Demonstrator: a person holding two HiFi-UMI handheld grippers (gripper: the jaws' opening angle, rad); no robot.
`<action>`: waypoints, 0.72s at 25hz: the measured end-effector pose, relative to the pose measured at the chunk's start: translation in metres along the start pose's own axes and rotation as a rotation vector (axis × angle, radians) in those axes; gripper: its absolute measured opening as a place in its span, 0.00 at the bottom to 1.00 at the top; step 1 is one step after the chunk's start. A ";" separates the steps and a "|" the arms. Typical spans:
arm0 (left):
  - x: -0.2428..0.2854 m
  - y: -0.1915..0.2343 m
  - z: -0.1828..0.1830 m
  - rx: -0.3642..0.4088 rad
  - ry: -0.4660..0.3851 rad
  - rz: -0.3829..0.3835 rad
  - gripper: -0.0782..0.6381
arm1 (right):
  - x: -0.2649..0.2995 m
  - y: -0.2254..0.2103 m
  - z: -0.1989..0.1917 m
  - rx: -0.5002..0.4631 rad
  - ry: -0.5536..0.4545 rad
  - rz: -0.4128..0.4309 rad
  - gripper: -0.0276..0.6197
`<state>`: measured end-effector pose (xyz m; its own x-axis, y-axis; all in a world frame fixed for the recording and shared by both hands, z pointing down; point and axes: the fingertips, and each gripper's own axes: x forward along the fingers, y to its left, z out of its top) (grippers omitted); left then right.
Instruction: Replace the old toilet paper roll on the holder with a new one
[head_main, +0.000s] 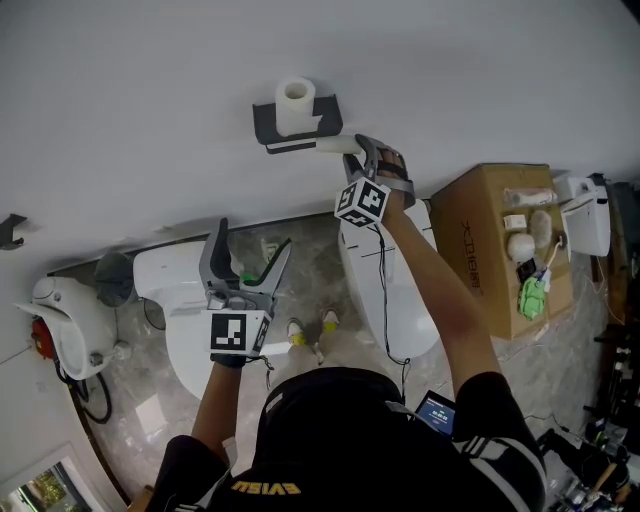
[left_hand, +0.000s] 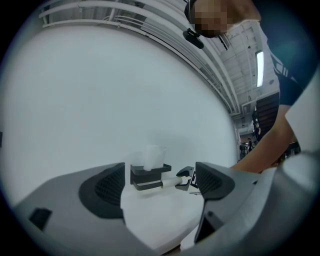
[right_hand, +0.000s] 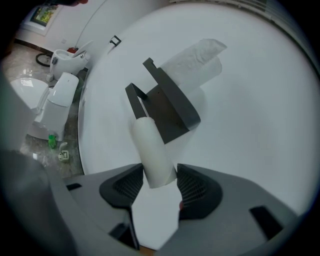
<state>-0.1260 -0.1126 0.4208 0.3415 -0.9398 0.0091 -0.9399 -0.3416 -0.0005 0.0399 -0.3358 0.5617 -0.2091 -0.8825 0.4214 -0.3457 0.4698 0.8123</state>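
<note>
Right gripper view: the right gripper (right_hand: 159, 192) is clamped on the near end of the old roll's bare tube (right_hand: 150, 145). The tube runs toward 11 o'clock to the holder (right_hand: 172, 112), likely so it can slide off sideways. A fresh roll (right_hand: 192, 60) stands atop the holder at 1 o'clock, within reach. The left gripper (left_hand: 159, 195) hangs wide and empty.

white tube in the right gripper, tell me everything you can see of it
The white tube is a smooth cylinder, bare of paper, perhaps card. The right gripper is shut on its near end, jaws pressing either side. Its far end meets the lower arm of the dark grey holder on the wall; whether it sits on a bar cannot be told. In the head view it lies level, sticking out of the holder's right side, below the paper roll on top.
</note>
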 end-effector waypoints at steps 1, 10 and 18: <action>0.000 0.000 0.000 0.003 -0.004 -0.002 0.74 | -0.001 -0.002 -0.005 0.010 0.020 -0.002 0.37; 0.005 0.010 0.006 0.051 -0.026 0.001 0.74 | -0.009 -0.013 -0.034 0.059 0.098 -0.008 0.37; 0.013 0.018 0.032 0.060 -0.062 -0.021 0.74 | -0.067 -0.044 -0.040 0.373 0.075 -0.021 0.37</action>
<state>-0.1383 -0.1314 0.3893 0.3629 -0.9304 -0.0524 -0.9311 -0.3597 -0.0613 0.1053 -0.2984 0.5139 -0.1356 -0.8846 0.4463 -0.6611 0.4163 0.6242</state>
